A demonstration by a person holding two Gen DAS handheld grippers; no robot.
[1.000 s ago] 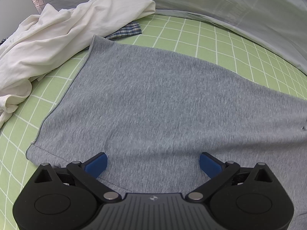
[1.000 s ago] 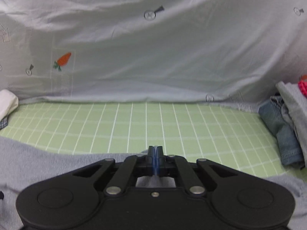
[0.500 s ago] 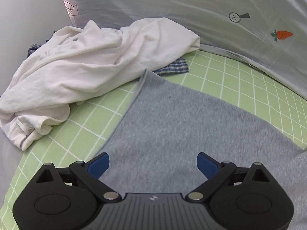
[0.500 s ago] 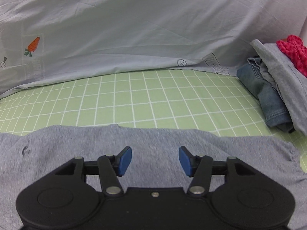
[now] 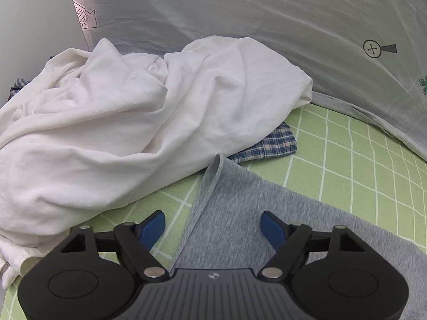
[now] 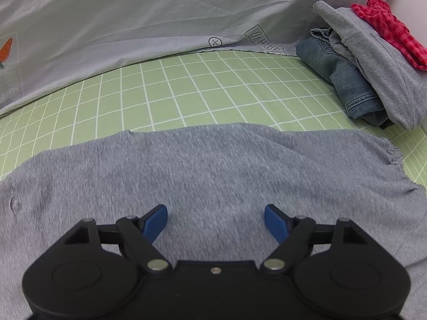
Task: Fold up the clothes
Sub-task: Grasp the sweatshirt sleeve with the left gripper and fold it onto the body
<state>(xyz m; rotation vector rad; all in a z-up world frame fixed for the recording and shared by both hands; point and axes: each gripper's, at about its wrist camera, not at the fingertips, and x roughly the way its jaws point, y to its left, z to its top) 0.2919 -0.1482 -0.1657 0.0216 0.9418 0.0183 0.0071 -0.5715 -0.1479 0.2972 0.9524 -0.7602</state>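
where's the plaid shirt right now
In the left wrist view, the plaid shirt peeks from under the white garment, just beyond the grey garment's far corner.

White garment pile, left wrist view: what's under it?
A blue plaid cloth pokes out from under the white garment pile at its right edge, lying on the green grid sheet. How far it extends underneath is covered.

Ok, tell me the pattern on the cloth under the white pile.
Blue-and-white plaid cloth, clearest in left wrist view.

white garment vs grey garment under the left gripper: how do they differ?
The white garment is bunched in a crumpled heap; the grey garment lies spread flat. The white one covers part of a plaid cloth; the grey one's corner lies beside it. Both rest on the green checked sheet.
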